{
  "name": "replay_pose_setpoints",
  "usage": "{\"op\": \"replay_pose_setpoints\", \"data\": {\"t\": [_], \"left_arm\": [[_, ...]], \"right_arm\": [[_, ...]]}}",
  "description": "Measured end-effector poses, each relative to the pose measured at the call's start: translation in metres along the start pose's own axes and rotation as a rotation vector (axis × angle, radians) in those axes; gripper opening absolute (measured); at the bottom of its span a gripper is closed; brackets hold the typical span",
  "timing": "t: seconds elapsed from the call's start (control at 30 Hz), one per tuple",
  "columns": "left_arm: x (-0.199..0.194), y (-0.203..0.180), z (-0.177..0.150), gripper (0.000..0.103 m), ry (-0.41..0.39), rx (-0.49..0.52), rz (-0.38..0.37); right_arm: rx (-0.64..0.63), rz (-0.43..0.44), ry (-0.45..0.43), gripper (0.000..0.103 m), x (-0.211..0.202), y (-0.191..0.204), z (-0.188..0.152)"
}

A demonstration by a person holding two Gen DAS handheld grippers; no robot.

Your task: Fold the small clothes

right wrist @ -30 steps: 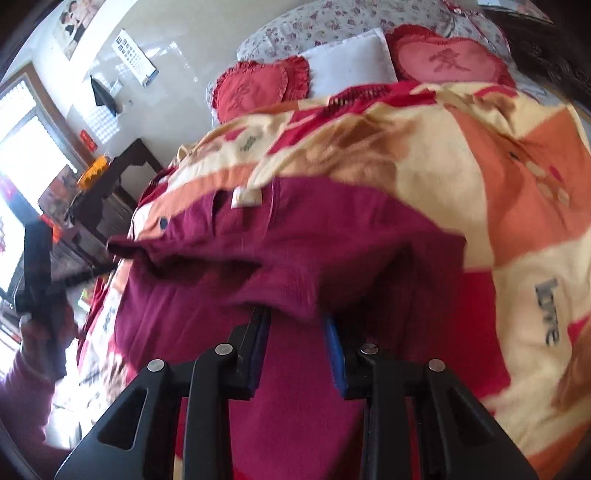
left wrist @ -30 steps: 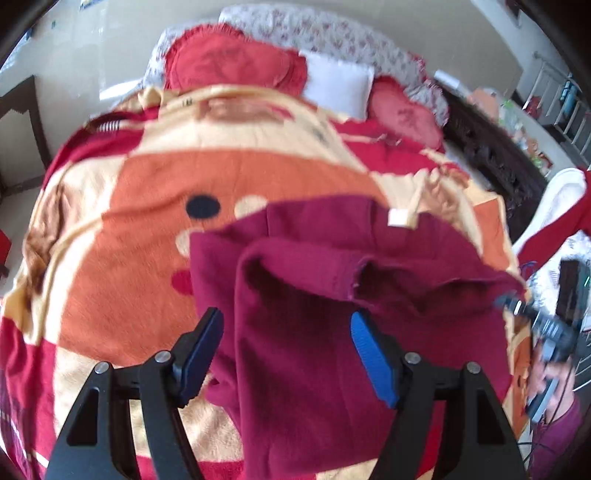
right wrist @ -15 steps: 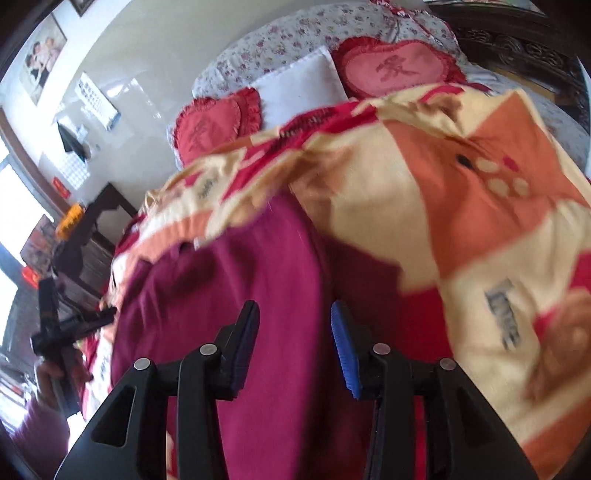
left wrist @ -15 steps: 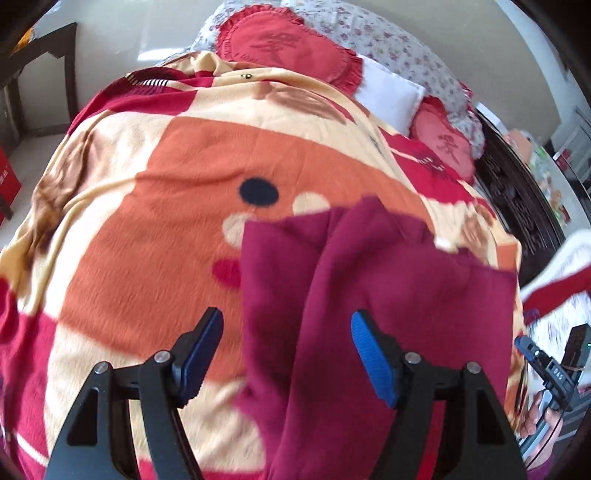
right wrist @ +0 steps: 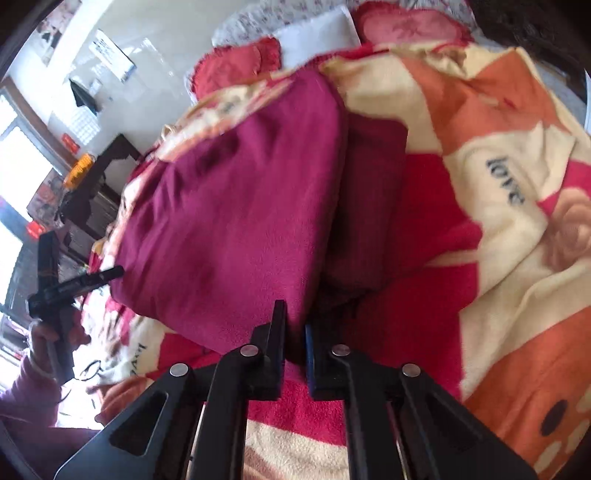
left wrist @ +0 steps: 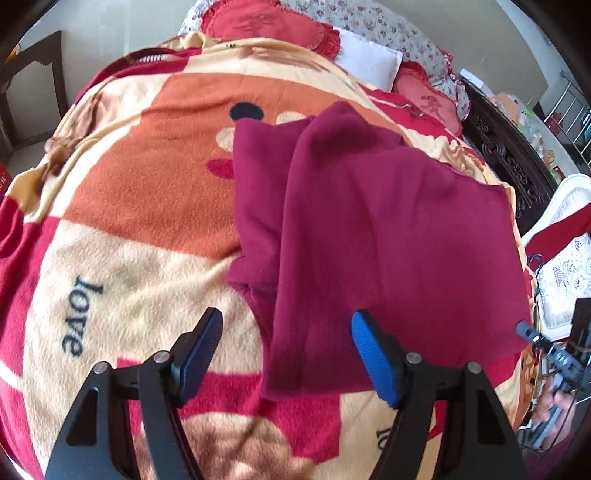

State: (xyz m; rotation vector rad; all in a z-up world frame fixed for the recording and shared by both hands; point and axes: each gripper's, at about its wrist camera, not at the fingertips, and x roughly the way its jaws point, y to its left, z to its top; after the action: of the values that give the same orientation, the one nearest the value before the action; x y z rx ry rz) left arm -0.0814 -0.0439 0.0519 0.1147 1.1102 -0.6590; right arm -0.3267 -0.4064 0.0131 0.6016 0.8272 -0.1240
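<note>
Left wrist view: a patterned fleece blanket (left wrist: 140, 206) covers the bed, red cushions (left wrist: 266, 22) at its far end. On its right half lies the maroon garment (left wrist: 388, 229), folded over on itself, one panel overlapping another along the left side. It looks soft, light and limp, likely to sag and drag on the fleece, so the near hem corners seem the best places to take hold. The left gripper (left wrist: 286, 350) hovers over the near left corner, blue pads wide apart, gripping nothing. In the right wrist view the right gripper (right wrist: 294, 334) has its jaws drawn together at the garment's near edge; whether cloth is pinched cannot be told.
</note>
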Motion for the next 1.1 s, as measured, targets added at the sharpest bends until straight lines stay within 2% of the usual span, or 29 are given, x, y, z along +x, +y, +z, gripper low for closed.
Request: {"op": "replay_pose_setpoints", "data": {"t": [0.03,0.1,0.2,0.3,0.4,0.47,0.6,0.77,0.83,0.87,1.03,1.1], "left_arm": [[0.001,0.000,-0.003,0.076,0.001,0.006,0.009],[0.007,-0.001,-0.006,0.076,0.019,0.013,0.025],[0.006,0.000,-0.005,0.076,0.027,-0.002,0.029],[-0.003,-0.007,0.007,0.076,-0.042,0.032,0.058],[-0.002,-0.017,0.028,0.076,-0.081,0.045,0.073],[0.003,-0.025,0.047,0.076,-0.105,0.038,0.064],[0.027,-0.038,0.083,0.076,-0.144,0.022,0.126],[0.065,-0.025,0.112,0.079,-0.117,-0.024,0.226],[0.074,-0.018,0.118,0.082,-0.102,-0.041,0.232],[0.076,-0.016,0.119,0.083,-0.095,-0.052,0.225],[0.068,-0.014,0.114,0.083,-0.098,-0.056,0.212],[0.060,-0.016,0.109,0.083,-0.107,-0.049,0.208]], "right_arm": [[0.017,-0.011,-0.010,0.000,-0.006,-0.004,0.001],[0.053,-0.047,0.026,0.000,0.002,-0.016,-0.004],[0.054,-0.055,0.057,0.000,0.012,-0.014,-0.006],[0.042,-0.089,-0.044,0.000,-0.011,-0.003,0.012],[0.031,-0.075,-0.128,0.010,-0.022,0.005,0.039],[0.004,-0.079,-0.149,0.010,-0.013,0.014,0.062],[-0.038,-0.069,-0.152,0.010,0.026,0.024,0.095],[-0.022,-0.138,-0.164,0.010,0.079,0.011,0.134],[0.006,-0.131,-0.160,0.004,0.092,-0.003,0.142],[0.015,-0.120,-0.159,0.000,0.094,-0.008,0.146],[0.038,-0.125,-0.164,0.000,0.082,-0.004,0.147],[0.033,-0.128,-0.175,0.009,0.069,0.008,0.142]]}}
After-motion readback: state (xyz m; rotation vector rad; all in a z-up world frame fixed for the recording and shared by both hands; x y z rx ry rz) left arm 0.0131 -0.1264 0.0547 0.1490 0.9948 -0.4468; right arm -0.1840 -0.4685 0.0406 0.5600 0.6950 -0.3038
